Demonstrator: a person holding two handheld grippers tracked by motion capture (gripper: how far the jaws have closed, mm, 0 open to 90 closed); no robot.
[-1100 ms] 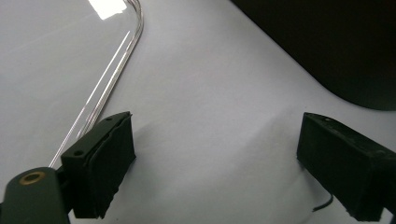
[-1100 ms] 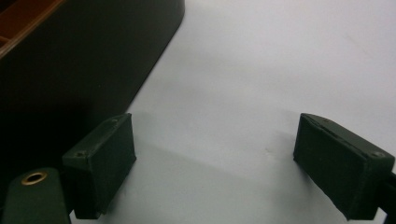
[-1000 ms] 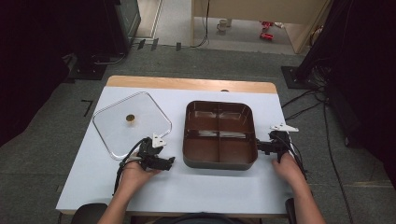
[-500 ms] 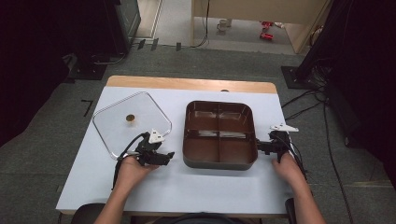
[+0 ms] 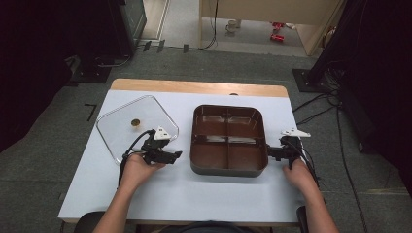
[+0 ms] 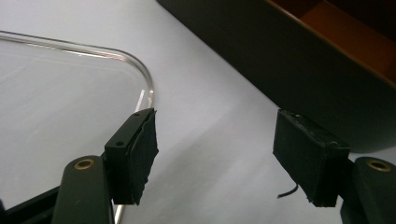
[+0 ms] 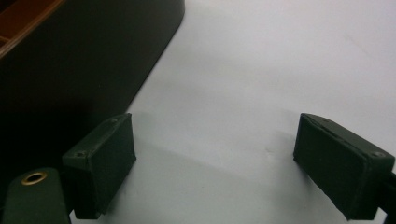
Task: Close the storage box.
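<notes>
A dark brown tray (image 5: 228, 141) with several compartments sits mid-table. To its left lies a clear square lid (image 5: 121, 131) with a small brass knob (image 5: 135, 123). My left gripper (image 5: 176, 155) hovers between the lid's near right corner and the tray, pointing at the tray. Its jaws have just been closing, but they stand open with nothing between them. In the left gripper view, the left gripper (image 6: 215, 140) has the lid's corner (image 6: 140, 79) to its left and the tray wall (image 6: 280, 60) ahead. My right gripper (image 5: 270, 153) is open beside the tray's right wall (image 7: 93, 60).
The white table (image 5: 204, 194) has a wooden strip (image 5: 194, 87) along its far edge. Bare tabletop lies in front of the tray, towards the person. Cables and dark stands are on the floor around the table.
My left gripper has shifted a little away from the person, beside the lid's corner, and its jaws have narrowed. The right gripper, tray and lid have stayed put.
</notes>
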